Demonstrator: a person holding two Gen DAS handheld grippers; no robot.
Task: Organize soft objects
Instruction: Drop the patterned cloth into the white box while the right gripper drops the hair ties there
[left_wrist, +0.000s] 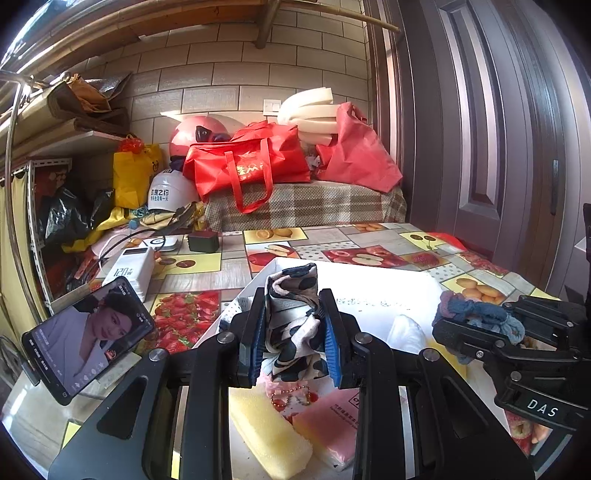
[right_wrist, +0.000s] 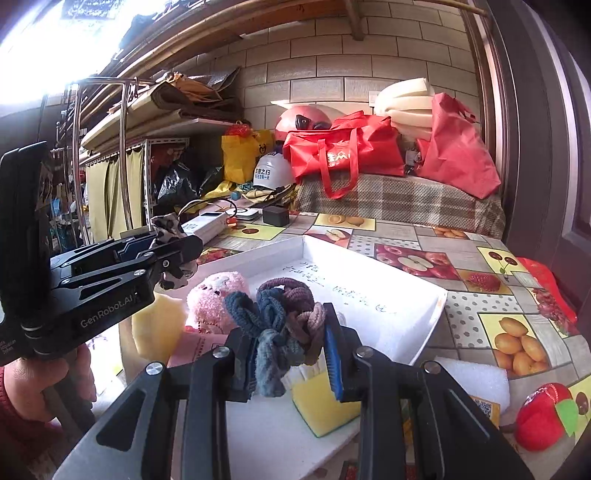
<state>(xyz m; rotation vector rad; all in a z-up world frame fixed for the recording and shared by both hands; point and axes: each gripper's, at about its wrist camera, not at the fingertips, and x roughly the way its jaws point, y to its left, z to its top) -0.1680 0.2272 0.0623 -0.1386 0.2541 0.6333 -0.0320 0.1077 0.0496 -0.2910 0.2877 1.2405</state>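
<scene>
Fingers of the left gripper (left_wrist: 295, 332) are pressing together on a crumpled black-and-white patterned cloth (left_wrist: 295, 314), which is bulging out above and below the blue pads and hanging over the white tray (left_wrist: 369, 280). Little gap is showing beyond the thickness of the fabric. Seen from the right wrist, that same gripper (right_wrist: 177, 254) is reaching in from the left with the spotted cloth (right_wrist: 170, 236) poking out of its tip, and a hand (right_wrist: 40, 384) in a red sleeve is gripping its handle.

The right gripper (right_wrist: 291, 347) is clamping a bundle of hair ties (right_wrist: 280, 314) in blue, grey, brown and purple loops; the ties are filling the space between the pads and are spilling upward and downward. In the left wrist view this gripper (left_wrist: 491, 325) is sitting off to the right, the blue-grey ties (left_wrist: 476, 314) bunching at its tip above the tray's right side.

Under the held things, a pink plush toy (right_wrist: 218, 295), a yellow sponge (left_wrist: 269, 432) and a pink packet (left_wrist: 332, 424) are lying in or near the tray's near end. The tray is resting on a fruit-printed tablecloth (right_wrist: 480, 288), with a red apple-shaped plush (right_wrist: 543, 417) lying on the cloth just beyond the tray's right edge. A phone (left_wrist: 85, 336) is leaning at the table's left side.
</scene>
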